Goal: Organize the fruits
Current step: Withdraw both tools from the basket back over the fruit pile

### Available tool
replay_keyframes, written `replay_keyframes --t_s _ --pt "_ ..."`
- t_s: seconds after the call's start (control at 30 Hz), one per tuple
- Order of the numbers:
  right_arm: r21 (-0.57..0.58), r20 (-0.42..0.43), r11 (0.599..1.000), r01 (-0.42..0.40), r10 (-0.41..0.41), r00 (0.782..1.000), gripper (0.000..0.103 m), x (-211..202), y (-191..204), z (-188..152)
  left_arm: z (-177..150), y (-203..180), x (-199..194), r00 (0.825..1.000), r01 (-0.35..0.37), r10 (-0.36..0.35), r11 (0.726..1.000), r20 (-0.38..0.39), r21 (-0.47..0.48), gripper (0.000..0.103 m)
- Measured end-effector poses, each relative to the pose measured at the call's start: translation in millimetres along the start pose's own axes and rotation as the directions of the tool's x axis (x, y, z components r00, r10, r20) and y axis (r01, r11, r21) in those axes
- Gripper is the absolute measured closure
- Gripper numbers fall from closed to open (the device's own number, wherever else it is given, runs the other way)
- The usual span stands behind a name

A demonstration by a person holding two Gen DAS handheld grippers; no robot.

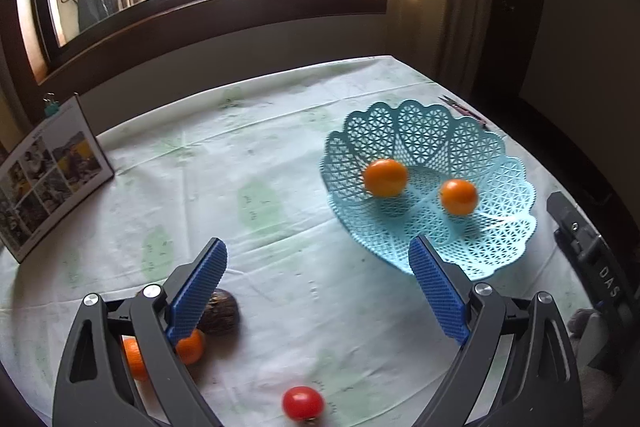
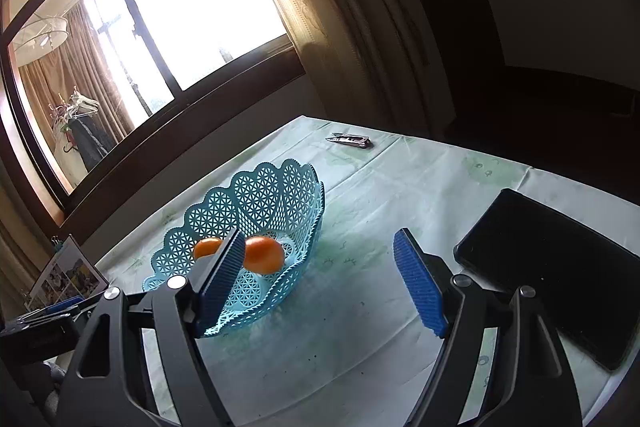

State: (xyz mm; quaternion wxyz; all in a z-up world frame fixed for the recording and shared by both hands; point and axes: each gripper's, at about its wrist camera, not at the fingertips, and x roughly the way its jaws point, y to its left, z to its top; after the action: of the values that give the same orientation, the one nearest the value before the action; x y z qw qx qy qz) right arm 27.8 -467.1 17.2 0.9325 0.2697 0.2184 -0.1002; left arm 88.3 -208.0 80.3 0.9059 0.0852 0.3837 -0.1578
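Both jaws apart, empty: left hand-held gripper (image 1: 318, 259); right hand-held gripper (image 2: 320, 251); two oranges (image 1: 385, 177) in basket (image 1: 496, 251).

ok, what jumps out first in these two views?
The light blue lattice basket on the pale tablecloth, with two oranges in it. Then the loose fruit near the left gripper: a red tomato, another orange and a dark brown fruit. Both grippers are open and empty; a black tablet lies beside the right gripper.

Surface (image 1: 280, 155): pale green-patterned cloth. On it: light-blue lattice plastic basket (image 1: 500, 227), red tomato (image 1: 303, 403), dark brown round fruit (image 1: 222, 311), orange citrus (image 1: 191, 346). Also a black flat tablet (image 2: 548, 267) and photo-collage card (image 1: 48, 171).
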Motion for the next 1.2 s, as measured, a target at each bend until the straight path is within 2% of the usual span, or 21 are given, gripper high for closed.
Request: replay_keyframes --t_s 0.3,0.53,0.77,0.8,1.0,1.2 --pt "-0.035 -0.016 0.999 -0.022 0.022 1.000 0.025 3.2 6.7 -2.3 -7.6 8.4 -9.6 0.999 -0.050 0.050 0.999 0.020 0.011 0.011" --pt "-0.072 -0.080 0.993 -0.095 0.090 0.993 0.024 11.2 17.7 -7.0 -17.6 21.9 -18.9 0.996 -0.081 0.081 0.997 0.029 -0.006 0.011" --pt "-0.143 -0.107 0.979 -0.146 0.131 0.986 0.022 12.0 34.1 -14.7 -25.6 39.4 -25.5 0.995 -0.097 0.098 0.994 0.032 -0.039 0.011" --pt "-0.142 -0.111 0.979 -0.148 0.133 0.985 0.018 12.6 34.3 -14.7 -27.2 42.8 -26.7 0.994 -0.101 0.102 0.994 0.032 -0.046 0.011" --pt "-0.115 -0.126 0.983 -0.143 0.128 0.984 0.018 16.9 30.2 -13.9 -36.8 57.8 -34.0 0.989 -0.138 0.141 0.988 0.047 -0.063 0.011" --pt "-0.129 -0.156 0.984 -0.123 0.102 0.982 0.018 23.4 33.4 -14.9 -50.2 83.1 -41.2 0.988 -0.146 0.151 0.983 0.041 -0.109 0.011"
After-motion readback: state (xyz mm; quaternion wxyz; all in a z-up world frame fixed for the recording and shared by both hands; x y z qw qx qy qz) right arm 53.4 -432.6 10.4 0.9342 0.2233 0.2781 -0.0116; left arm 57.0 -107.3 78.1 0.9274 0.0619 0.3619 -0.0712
